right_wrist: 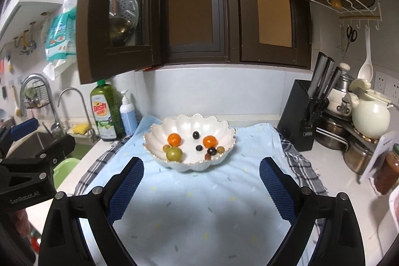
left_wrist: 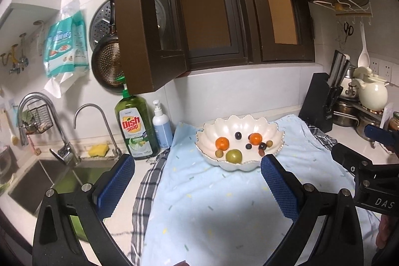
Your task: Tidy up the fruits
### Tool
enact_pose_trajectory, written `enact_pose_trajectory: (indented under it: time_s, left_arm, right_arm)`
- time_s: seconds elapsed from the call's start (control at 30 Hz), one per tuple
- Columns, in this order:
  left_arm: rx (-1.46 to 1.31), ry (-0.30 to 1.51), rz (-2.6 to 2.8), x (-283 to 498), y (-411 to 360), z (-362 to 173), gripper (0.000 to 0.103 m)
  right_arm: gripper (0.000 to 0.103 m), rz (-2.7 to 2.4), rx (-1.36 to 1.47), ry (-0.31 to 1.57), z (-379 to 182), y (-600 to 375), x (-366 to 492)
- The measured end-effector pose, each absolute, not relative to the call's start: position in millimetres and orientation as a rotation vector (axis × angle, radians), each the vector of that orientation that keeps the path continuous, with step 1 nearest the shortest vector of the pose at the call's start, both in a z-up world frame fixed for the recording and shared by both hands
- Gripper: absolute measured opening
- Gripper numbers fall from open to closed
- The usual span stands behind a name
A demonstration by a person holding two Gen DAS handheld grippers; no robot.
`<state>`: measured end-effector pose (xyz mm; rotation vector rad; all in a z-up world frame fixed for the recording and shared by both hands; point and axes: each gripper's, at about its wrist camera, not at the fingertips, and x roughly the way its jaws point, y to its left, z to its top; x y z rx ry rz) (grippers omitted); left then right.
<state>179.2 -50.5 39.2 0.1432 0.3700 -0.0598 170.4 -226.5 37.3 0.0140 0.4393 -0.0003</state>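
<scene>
Sitting in the white scalloped bowl (right_wrist: 189,126) are all the fruits: two oranges (right_wrist: 174,139) (right_wrist: 209,141), one left and one right, a green fruit (right_wrist: 174,154) at the front just below the left orange, two dark grapes (right_wrist: 196,134) (right_wrist: 199,147) near the middle, and a cluster of small dark and tan fruits (right_wrist: 212,151) by the right orange. A small tan fruit (right_wrist: 166,148) is touching the green one on its left. The bowl is resting on a light blue towel (right_wrist: 199,211), which is lying over a checked cloth (right_wrist: 296,166) on the worktop (right_wrist: 331,181).

The left gripper (left_wrist: 197,181) is hovering over the towel in front of the bowl, its blue fingers (left_wrist: 116,187) spread wide and holding nothing. The right gripper (right_wrist: 199,186) is hovering likewise, fingers (right_wrist: 276,187) parted and empty, the bowl lying ahead between them. Each gripper is showing at the edge of the other's view.

Behind the bowl, a dish soap bottle (right_wrist: 107,111) and a pump bottle (right_wrist: 127,114) are standing by the sink (left_wrist: 49,181). A knife block (right_wrist: 303,116) is standing to the right, with a cream jug (right_wrist: 369,114) beyond it.
</scene>
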Motion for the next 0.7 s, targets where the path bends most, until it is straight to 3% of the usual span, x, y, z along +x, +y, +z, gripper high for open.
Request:
enact_pose_trajectory:
  time_s: [0.7]
  left_arm:
    - [0.16,0.342,-0.081,50.1,-62.4,43.9,0.103]
  right_arm:
    - [0.095,0.006,-0.006,0.414,49.0,-231.7,41.5]
